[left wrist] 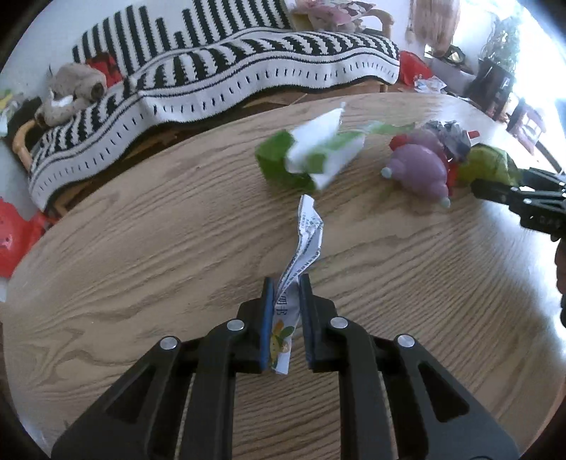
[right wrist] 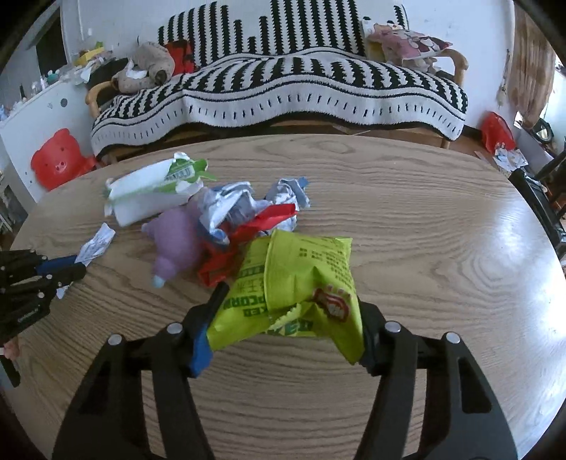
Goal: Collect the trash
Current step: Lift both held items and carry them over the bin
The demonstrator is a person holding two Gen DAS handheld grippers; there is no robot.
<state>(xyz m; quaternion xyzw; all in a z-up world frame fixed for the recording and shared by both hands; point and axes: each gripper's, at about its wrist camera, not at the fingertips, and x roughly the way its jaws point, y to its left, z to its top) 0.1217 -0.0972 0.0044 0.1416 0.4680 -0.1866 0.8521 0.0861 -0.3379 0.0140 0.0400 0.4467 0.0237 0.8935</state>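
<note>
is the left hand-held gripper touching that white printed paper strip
Touching. In the left wrist view the left hand-held gripper has its blue pads closed on the paper strip, which runs between them and sticks out ahead.

Before me: a wood-grain table (right wrist: 424, 219); behind it a sofa under a black-and-white striped blanket (right wrist: 283, 92), white wall (right wrist: 116, 21), bright daylight at right.

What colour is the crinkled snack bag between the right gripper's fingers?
Lime green, with darker green print and a red-and-white logo, on the crinkled snack bag. Best seen in the right wrist view.
</note>
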